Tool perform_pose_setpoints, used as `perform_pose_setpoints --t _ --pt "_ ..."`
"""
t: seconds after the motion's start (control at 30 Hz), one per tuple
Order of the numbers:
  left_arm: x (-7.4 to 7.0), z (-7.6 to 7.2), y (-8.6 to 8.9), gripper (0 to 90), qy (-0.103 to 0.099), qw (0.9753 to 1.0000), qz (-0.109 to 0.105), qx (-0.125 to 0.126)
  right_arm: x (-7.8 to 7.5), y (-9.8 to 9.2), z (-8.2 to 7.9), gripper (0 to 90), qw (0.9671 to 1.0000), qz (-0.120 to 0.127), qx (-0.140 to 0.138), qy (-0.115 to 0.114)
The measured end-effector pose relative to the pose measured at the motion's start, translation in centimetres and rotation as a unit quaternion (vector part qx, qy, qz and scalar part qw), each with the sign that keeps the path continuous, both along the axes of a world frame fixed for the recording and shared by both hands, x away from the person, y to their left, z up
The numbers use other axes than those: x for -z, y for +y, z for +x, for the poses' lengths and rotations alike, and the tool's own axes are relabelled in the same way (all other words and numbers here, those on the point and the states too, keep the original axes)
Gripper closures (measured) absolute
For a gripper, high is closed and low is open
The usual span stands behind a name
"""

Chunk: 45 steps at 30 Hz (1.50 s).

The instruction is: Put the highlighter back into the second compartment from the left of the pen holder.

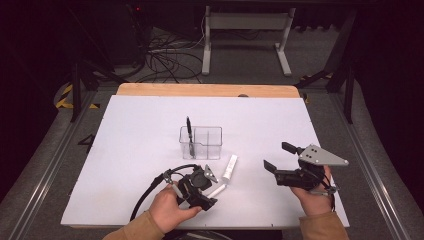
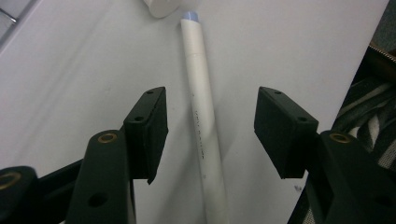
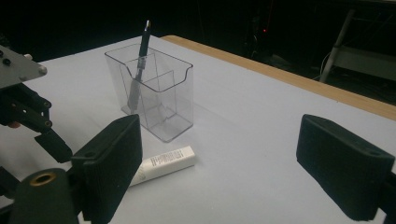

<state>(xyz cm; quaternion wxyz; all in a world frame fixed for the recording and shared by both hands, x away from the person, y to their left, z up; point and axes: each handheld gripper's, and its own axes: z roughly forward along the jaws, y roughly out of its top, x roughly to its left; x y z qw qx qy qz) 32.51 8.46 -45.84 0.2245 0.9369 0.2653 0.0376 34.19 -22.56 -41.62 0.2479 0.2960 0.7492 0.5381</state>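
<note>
Straddling a slim white pen point(image 2: 204, 130), the left hand-held gripper point(image 2: 211, 135) stands with its matte black rubbery jaws spread wide, one on either side and neither touching. That pen is a smooth plastic cylinder with a pale blue tip, lying flat on the white tabletop point(image 1: 130, 150) near the front edge; faint print runs along its barrel, too small to read. Just beyond its tip lies a white tube point(image 3: 163, 164) bearing fine dark lettering, also illegible. A clear, boxy organiser point(image 3: 154, 95) with inner dividers holds a dark pen point(image 3: 138, 65) upright. To the right, the right hand-held gripper point(image 1: 280, 156) hovers agape, holding nothing.
</note>
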Motion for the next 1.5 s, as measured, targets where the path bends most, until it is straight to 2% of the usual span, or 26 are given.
perform_pose_setpoints --t 0.23,0.4,0.57,0.83,1.1,1.23,1.27,1.33,1.4,1.5 --pt "0.4 0.1 -0.4 49.6 0.010 0.9999 0.012 -0.002 0.1 0.2 0.1 14.9 1.0000 -0.003 -0.002 0.002" --pt "0.6 0.4 -0.6 54.8 0.006 0.9997 0.020 -0.009 0.2 0.3 0.1 14.9 1.0000 -0.003 -0.004 0.005" --pt "0.8 0.6 -0.7 65.7 -0.001 0.9998 0.019 -0.006 0.2 0.3 0.1 14.9 1.0000 -0.004 -0.004 0.005" --pt "1.3 0.7 -0.9 75.1 0.014 0.9996 0.020 -0.016 0.2 0.3 0.1 14.9 1.0000 -0.005 -0.004 0.004" --pt "1.3 0.3 -1.2 77.1 -0.002 0.9992 0.032 -0.024 0.2 0.4 0.0 14.6 0.9999 -0.006 -0.009 0.002" --pt "1.4 0.1 -1.3 78.1 -0.011 0.9992 0.034 -0.017 0.2 0.4 0.0 14.6 0.9999 -0.007 -0.008 0.003" --pt "1.3 0.2 -1.2 78.2 -0.007 0.9992 0.036 -0.015 0.2 0.4 0.0 14.6 0.9999 -0.007 -0.009 0.002" --pt "1.2 0.1 -1.2 78.2 -0.003 0.9994 0.033 -0.013 0.2 0.4 0.0 14.6 0.9999 -0.007 -0.009 0.001" --pt "1.0 0.1 -1.1 78.3 -0.009 0.9994 0.032 -0.011 0.2 0.3 0.0 14.6 0.9999 -0.006 -0.009 0.000" --pt "0.4 -0.2 -0.9 78.3 -0.013 0.9997 0.020 -0.002 0.2 0.3 0.0 14.6 0.9999 -0.006 -0.009 0.001"
